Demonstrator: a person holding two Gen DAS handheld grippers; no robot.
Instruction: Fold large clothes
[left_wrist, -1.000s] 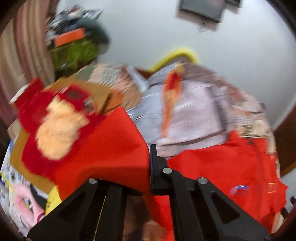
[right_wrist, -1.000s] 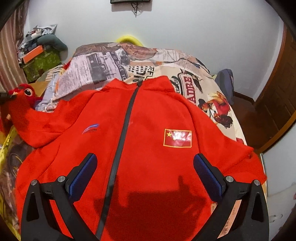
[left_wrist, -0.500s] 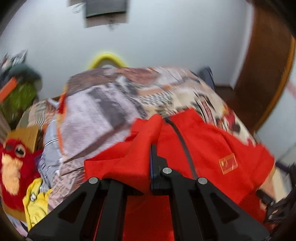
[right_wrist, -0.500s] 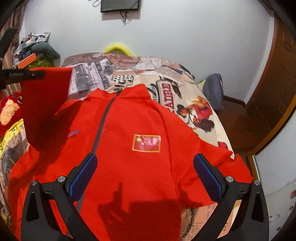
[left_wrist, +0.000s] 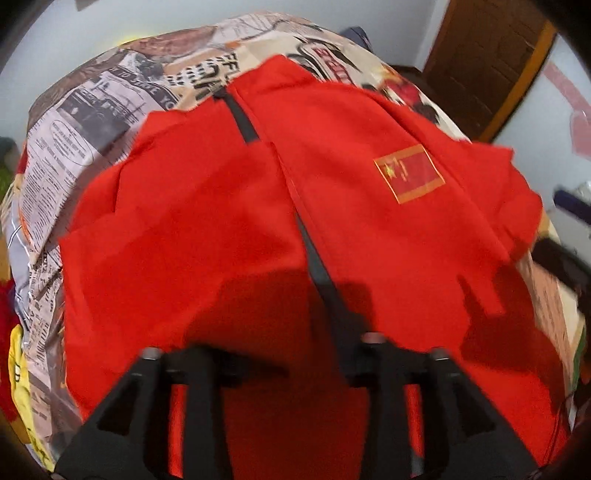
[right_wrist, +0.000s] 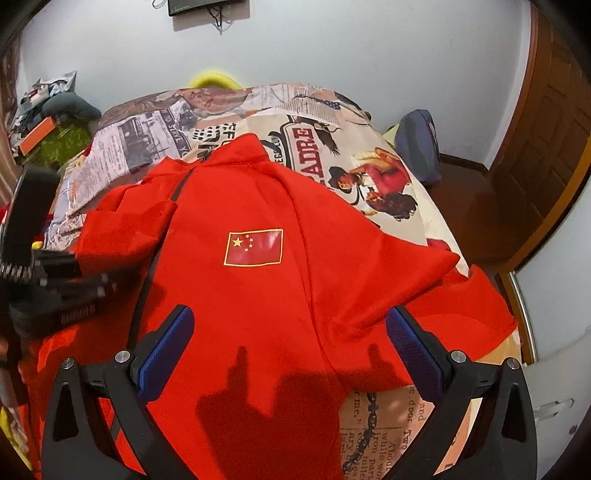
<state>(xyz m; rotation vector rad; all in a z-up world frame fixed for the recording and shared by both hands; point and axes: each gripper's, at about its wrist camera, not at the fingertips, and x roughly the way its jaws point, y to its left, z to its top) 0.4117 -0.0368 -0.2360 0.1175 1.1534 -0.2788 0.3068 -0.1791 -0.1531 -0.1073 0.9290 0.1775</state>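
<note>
Red jacket (right_wrist: 258, 295) lying front-up on the bed (right_wrist: 388, 177), collar toward 12 o'clock, one sleeve folded across the chest at 9 o'clock. Left tongs (left_wrist: 291, 365), jaws just opened, nothing between them, hover above the zip. Right tongs (right_wrist: 290, 343) stand wide over the hem, empty.

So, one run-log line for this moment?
stage: sleeve folded in | red jacket: flat on bed | left gripper: fingers just opened, empty | right gripper: open, empty
</note>
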